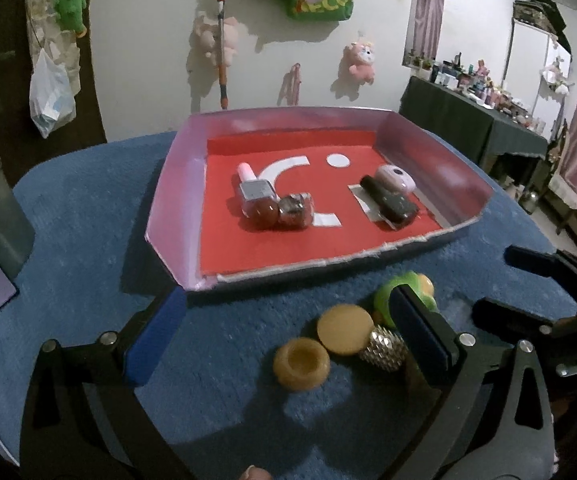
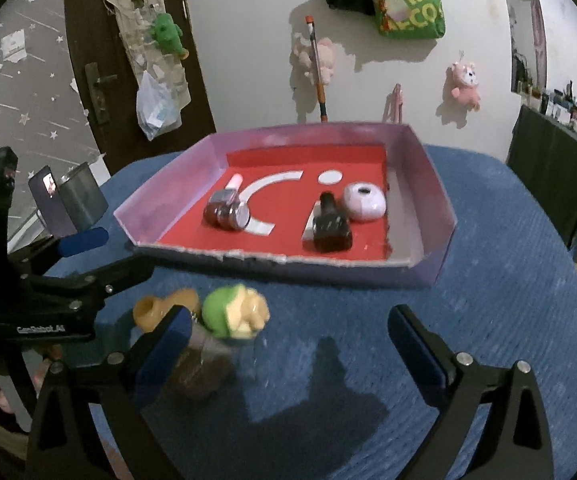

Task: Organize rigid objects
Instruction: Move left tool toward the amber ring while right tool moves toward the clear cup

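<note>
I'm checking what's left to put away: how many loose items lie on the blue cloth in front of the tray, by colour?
Tan: 2, the cup-shaped piece and the round disc
Silver: 1, the studded ball
Green and yellow: 1, the toy
Total: 4

My left gripper (image 1: pixel 284 328) and right gripper (image 2: pixel 288 344) are matte black angular frames with silver round screws at the joints, their jaws faced with blue pads. White lettering (image 2: pixel 40 330) runs along the left one's body.
</note>
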{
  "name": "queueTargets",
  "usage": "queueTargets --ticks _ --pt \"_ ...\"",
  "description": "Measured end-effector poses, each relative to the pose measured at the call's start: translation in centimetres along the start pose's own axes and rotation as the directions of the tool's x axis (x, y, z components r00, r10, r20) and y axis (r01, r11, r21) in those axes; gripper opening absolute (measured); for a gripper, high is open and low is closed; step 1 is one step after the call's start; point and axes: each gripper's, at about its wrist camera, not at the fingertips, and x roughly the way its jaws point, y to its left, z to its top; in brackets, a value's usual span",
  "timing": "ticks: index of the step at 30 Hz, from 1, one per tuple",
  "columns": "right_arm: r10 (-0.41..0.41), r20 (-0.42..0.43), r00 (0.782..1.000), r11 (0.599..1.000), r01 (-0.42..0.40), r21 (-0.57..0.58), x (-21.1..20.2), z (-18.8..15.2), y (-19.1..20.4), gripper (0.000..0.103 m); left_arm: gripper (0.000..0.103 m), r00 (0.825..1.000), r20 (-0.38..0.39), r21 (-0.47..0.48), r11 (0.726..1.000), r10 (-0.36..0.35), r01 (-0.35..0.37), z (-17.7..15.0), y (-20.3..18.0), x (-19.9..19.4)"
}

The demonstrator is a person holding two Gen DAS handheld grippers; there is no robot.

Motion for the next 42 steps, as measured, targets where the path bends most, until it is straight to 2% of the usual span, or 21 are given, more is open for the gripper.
queueTargets --ticks 15,23,27,30,34,40,42 --pt "-0.03 -0.036 0.999 1.0 0.03 -0.006 1.0 -2.2 0.8 0.101 0.103 0.999 -0.04 0.008 1.0 0.001 -0.001 -2.8 -0.4 -0.4" --pt "-0.052 -0.033 0.998 0.999 0.053 0.014 0.8 -2.5 -0.4 0.102 0.103 0.998 -0.059 -0.021 1.0 -0.012 0.011 -3.3 0.1 0.0" --pt "-0.093 -0.01 0.996 0.995 0.093 0.031 0.1 -2.3 -1.3 0.102 0.103 0.998 -0.066 -0.025 1.0 -0.016 0.014 -3.4 0.2 0.0" --pt "-0.154 -0.012 0.988 0.987 0.155 0.031 0.0 -2.5 -2.0 0.102 0.103 0.998 -0.067 -0.023 1.0 -0.014 0.013 -3.4 0.1 0.0" --pt "-0.125 -0.011 0.992 0.991 0.125 0.051 -0.4 -2.9 -2.6 0.102 0.103 0.997 -0.075 -0.019 1.0 -0.012 0.01 -3.5 -0.1 0.1" --pt "-0.117 -0.003 0.993 0.993 0.117 -0.004 -0.3 -3.2 -1.2 0.101 0.102 0.993 -0.116 -0.044 0.999 0.006 -0.011 -3.9 0.6 1.4" --pt "-0.116 -0.017 0.993 0.993 0.116 -0.01 0.3 -3.3 -0.9 0.098 0.102 0.992 -0.123 -0.052 0.999 0.003 -0.01 -4.1 0.8 1.7"
